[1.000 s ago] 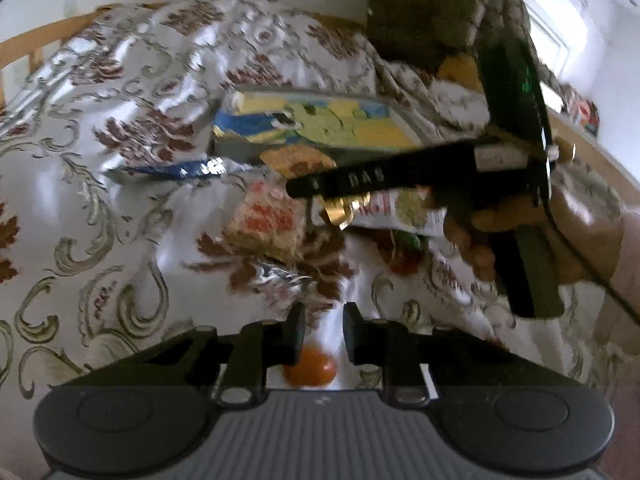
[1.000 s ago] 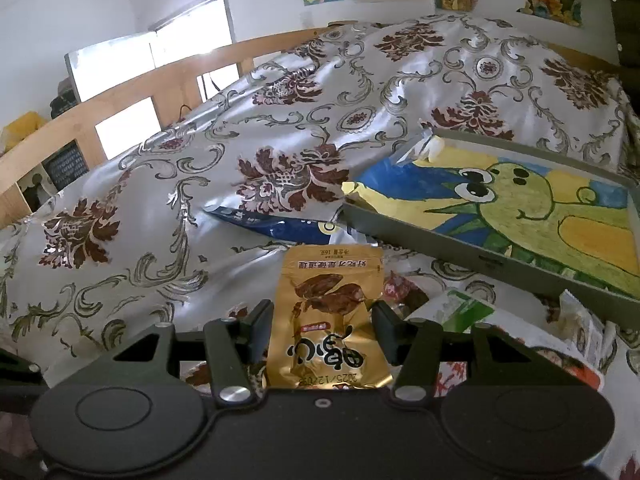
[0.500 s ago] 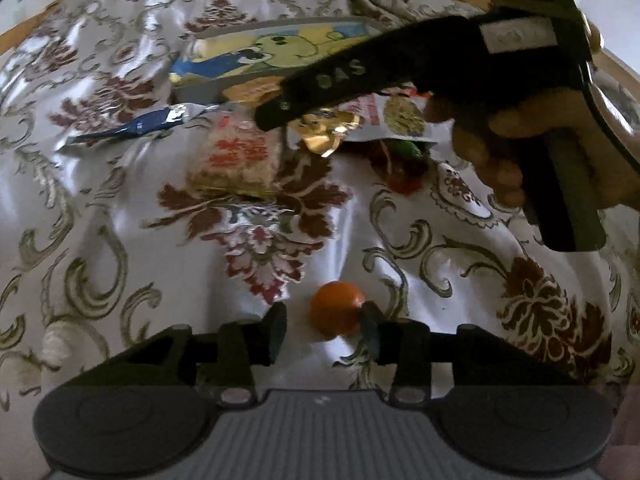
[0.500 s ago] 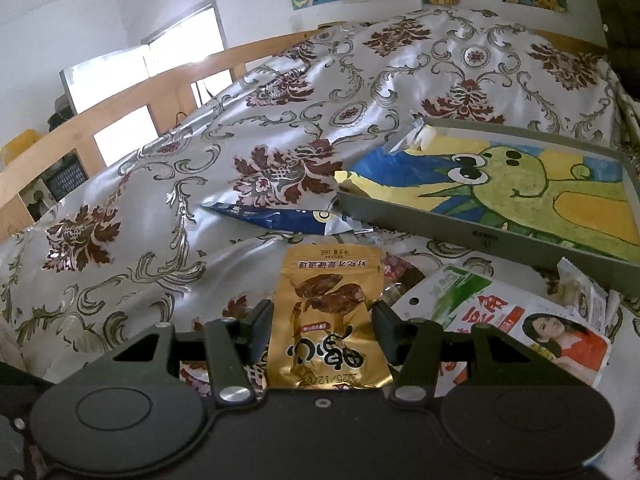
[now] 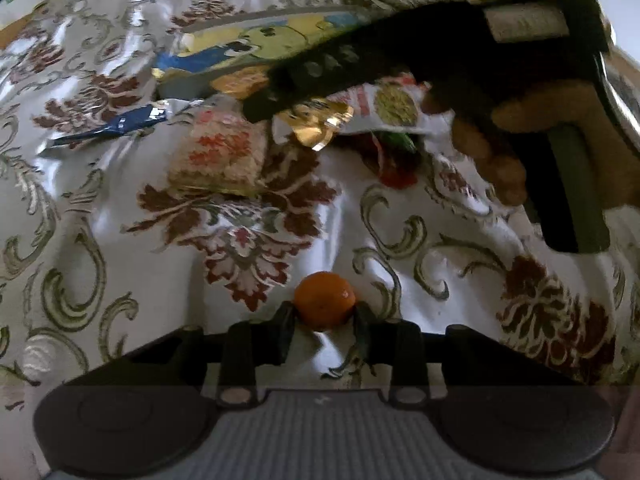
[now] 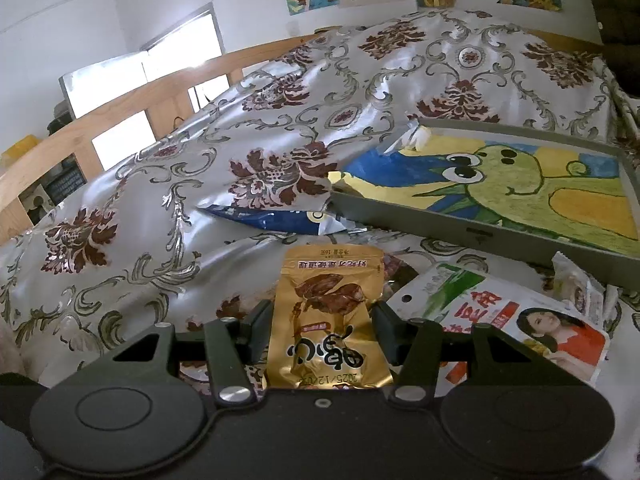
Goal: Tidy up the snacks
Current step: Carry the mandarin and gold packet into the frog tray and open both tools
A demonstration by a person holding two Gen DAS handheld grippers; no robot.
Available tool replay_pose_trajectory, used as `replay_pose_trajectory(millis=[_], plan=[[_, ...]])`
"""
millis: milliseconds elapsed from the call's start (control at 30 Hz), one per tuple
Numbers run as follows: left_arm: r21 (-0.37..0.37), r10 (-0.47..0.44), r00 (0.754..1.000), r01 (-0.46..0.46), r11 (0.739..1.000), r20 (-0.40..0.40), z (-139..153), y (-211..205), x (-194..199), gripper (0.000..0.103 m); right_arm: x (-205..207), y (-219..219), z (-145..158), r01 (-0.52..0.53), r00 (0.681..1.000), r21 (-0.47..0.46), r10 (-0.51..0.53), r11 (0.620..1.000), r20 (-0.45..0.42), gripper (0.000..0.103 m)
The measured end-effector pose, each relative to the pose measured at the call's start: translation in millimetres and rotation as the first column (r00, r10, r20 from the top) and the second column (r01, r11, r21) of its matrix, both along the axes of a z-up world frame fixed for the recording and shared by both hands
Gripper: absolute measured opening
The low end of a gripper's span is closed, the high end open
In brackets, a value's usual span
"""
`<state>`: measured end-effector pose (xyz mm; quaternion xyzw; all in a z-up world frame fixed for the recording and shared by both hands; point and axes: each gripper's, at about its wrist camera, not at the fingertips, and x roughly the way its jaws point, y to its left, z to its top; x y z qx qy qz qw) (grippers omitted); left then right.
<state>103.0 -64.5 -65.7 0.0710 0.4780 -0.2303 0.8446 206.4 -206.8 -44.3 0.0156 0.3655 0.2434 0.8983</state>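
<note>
A small orange point(image 5: 325, 298) lies on the patterned satin cloth point(image 5: 120, 240). My left gripper point(image 5: 325, 314) points steeply down at it, and its jaws are closing, with both fingertips touching the orange's sides. My right gripper point(image 6: 324, 320) is shut on a gold snack pouch point(image 6: 328, 308) held upright just above the cloth. A grey tray point(image 6: 472, 236) lined with a green cartoon dinosaur picture sits right of and beyond the pouch. In the left wrist view the tray point(image 5: 248, 20) is at the top, partly hidden by the right gripper's dark body and the hand point(image 5: 492, 152) holding it.
Loose snacks lie by the tray: a blue foil packet point(image 6: 280, 220), a white and red packet with a woman's picture point(image 6: 500, 312), a square cracker pack point(image 5: 220, 152), a red and green wrapper point(image 5: 394, 160). A wooden rail point(image 6: 160, 92) runs behind the cloth.
My left gripper tipped down toward the orange, spread its jaws around it and drew them in against its sides. The right gripper kept its hold on the gold pouch, hardly moving.
</note>
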Motion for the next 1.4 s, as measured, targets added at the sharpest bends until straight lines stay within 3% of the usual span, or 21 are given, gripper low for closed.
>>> replay_pose_trajectory(millis=[367,600,800,1000,1067,1200,1400], plan=[[-0.175,0.160,0.983,-0.143,0.974,0.087,44.9,33.1,36.3,0.036,13.2,-13.5,16.7,0.060,0.996,0.010,-0.060,0.998,0.064,0.056],[-0.211,0.230,0.968,-0.205,0.956,0.102,53.1,43.9,106.8,0.036,61.9,-29.4,25.8,0.110,0.990,0.003,-0.110,0.994,0.093,0.056],[-0.225,0.244,0.952,-0.200,0.954,0.187,45.9,25.9,184.9,0.036,120.3,-45.4,12.5,0.209,0.976,0.064,-0.213,0.976,0.051,0.056],[-0.243,0.242,0.946,-0.188,0.952,0.217,26.9,-1.1,254.1,0.036,165.2,-60.2,-11.2,0.293,0.956,0.073,-0.292,0.953,-0.021,0.056],[-0.254,0.251,0.948,-0.198,0.947,0.196,18.4,-7.8,273.5,0.036,173.8,-64.3,-17.5,0.302,0.953,0.067,-0.300,0.951,-0.034,0.056],[-0.267,0.267,0.950,-0.219,0.938,0.161,7.0,-16.7,298.9,0.036,185.8,-70.5,-29.4,0.320,0.946,0.049,-0.316,0.946,-0.067,0.056],[-0.220,0.271,0.949,-0.234,0.947,0.158,-1.2,-24.7,314.9,0.036,189.4,-74.5,-37.5,0.343,0.937,0.018,-0.340,0.939,-0.080,0.056]])
